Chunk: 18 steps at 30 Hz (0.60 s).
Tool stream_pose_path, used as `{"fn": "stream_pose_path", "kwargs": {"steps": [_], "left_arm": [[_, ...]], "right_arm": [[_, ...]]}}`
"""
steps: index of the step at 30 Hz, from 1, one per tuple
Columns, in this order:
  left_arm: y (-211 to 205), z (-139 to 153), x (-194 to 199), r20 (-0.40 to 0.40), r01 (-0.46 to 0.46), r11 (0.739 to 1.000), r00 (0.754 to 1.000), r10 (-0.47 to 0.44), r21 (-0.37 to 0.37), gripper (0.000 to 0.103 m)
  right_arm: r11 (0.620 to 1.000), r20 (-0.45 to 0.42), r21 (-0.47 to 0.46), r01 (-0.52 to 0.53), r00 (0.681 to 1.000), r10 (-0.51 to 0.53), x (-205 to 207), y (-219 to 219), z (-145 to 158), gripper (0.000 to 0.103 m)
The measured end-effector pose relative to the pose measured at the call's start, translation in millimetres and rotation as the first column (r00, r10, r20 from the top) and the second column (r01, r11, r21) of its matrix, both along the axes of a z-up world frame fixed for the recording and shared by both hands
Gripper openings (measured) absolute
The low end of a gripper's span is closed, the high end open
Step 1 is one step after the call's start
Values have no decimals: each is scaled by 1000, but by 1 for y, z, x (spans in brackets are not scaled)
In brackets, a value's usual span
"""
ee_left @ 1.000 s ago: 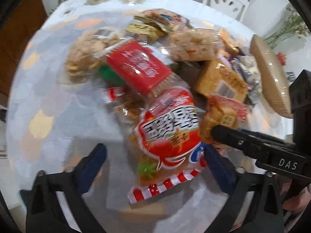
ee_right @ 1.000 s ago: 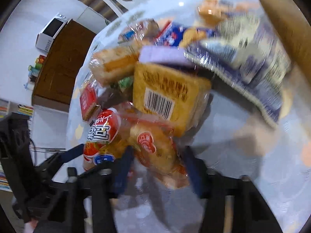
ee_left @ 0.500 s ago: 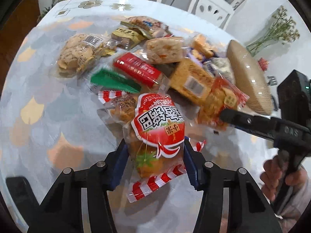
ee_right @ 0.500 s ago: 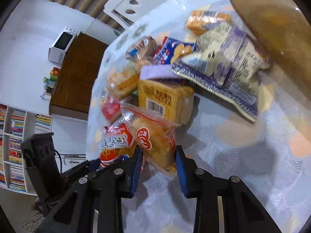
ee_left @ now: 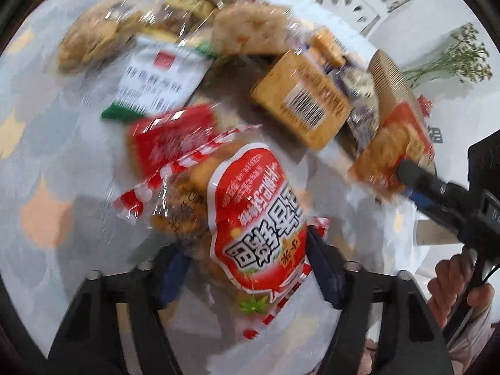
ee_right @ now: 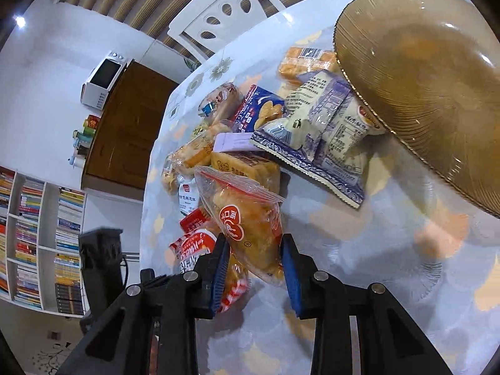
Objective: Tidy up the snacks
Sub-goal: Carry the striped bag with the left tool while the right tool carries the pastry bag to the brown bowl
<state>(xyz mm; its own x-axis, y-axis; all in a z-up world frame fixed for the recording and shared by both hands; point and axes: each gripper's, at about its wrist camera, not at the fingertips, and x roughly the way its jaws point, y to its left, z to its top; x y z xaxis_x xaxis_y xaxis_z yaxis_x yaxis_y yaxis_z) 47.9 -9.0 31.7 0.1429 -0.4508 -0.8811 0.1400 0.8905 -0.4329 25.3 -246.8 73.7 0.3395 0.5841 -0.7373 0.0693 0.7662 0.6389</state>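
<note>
**Setting: domestic dining area**

The premises are a private home. A round table under a patterned plastic cover fills the centre and right of the right wrist view. A white dining chair with cut-out holes in its back stands at the top centre. At upper left a white microwave sits on a brown wooden cabinet. White bookshelves packed with books occupy the lower left edge. In the left wrist view, dried flowers stand against a white wall at upper right. A ribbed amber glass plate and assorted packaged snacks lie on the table.
</note>
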Motion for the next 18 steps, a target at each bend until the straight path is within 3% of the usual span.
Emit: {"fn": "stream_pose_path", "kwargs": {"steps": [3,8,15,18], "left_arm": [[-8,13,1,56,12,1000,998,-13,22,52],[-16,62,-3,158,28,999,987,-24,-24,52],[-74,152,40,325,156,986,937,-131,-52,52],[-121,164,60,361,226,973,911,-197,-41,52]], "right_arm": [[1000,12,7,6,1000,-6,-2,-9,5,32],[997,67,55,47,996,-51,1,-35,31,32],[989,117,79,121,985,-130,17,-94,79,32],[987,133,32,160,978,-163,26,-120,93,32]]}}
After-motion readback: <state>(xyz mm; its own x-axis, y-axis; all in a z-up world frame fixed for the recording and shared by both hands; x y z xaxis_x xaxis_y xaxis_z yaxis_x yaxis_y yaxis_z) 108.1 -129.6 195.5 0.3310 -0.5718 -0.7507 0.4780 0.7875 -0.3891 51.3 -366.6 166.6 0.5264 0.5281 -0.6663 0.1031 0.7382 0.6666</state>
